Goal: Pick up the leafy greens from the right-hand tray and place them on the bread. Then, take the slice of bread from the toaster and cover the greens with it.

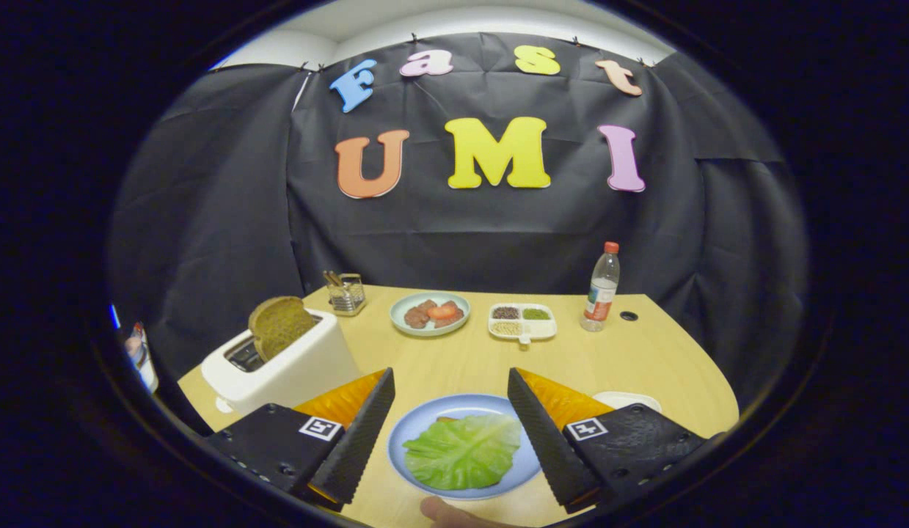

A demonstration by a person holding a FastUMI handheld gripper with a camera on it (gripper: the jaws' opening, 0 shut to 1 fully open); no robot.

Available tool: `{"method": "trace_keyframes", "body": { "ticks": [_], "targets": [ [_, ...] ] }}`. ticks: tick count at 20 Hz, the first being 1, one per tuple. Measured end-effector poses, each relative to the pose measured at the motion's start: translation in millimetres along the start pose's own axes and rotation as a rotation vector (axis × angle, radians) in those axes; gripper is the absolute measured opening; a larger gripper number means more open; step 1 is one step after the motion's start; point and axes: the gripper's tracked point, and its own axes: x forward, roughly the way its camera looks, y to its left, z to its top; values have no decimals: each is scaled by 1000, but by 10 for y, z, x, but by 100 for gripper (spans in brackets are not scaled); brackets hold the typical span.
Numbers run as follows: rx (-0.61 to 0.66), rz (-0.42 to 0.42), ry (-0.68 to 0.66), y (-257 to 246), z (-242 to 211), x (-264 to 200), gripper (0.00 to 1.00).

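Claw (450,425) hangs wide open over the lettuce leaf (463,451) covering bread on the blue plate (406,433), while the toaster (293,363) slice (279,324), likely light and crumbly, wants gripping by its protruding top edge.

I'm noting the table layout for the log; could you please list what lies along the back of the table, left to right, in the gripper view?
Utensil holder → plate of meat and tomato → divided dish of grains → plastic bottle. The open gripper hovers over the lettuce.

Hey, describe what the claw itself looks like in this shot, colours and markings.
The claw has two black wedge-shaped fingers with ridged inner pads, orange panels along their upper sides, and a small square black-and-white marker on each black base. Small holes dot the bases. Its fingers are spread apart.
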Motion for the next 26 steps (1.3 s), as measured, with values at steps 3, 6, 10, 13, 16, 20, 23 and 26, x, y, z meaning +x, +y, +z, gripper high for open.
{"method": "trace_keyframes", "body": {
  "ticks": [3, 6, 10, 13, 16, 20, 23, 26],
  "targets": [
    [0, 33, -22, 286, 243, 66, 95],
    [-13, 67, -2, 663, 361, 175, 94],
    [-50, 114, -11, 1235, 549, 277, 95],
    [-68, 162, -10, 1671, 608, 423, 95],
    [-67, 156, 41, 1906, 465, 635, 96],
    [-58, 133, 97, 2042, 256, 901, 96],
    [-70, 87, 116, 2024, 156, 1004, 95],
    [-64, 54, 152, 2041, 14, 1079, 95]
  ]
}}
